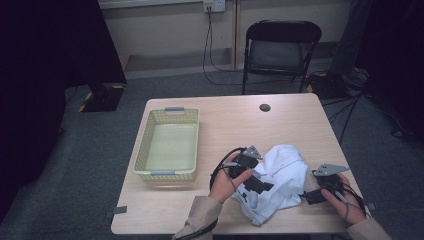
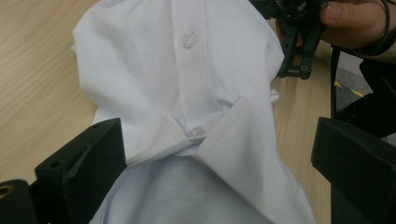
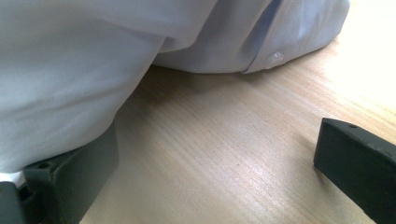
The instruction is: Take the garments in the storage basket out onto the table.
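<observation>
Wooden counter (image 1: 225,125) carrying a yellow basket (image 1: 168,145) and, at its near right, a crumpled white shirt (image 1: 280,175); left claw (image 1: 257,186) and right claw (image 1: 311,196) are both gaping, gripping nothing; pinching collar and hem separately is likely keeping folds tidy

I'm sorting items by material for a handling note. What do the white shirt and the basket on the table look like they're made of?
The white shirt looks like thin woven fabric, matte, judging by its soft folds, stitched placket and clear buttons. The basket looks like pale yellow moulded plastic, going by its lattice walls and smooth rim; that is likely but not certain.
</observation>
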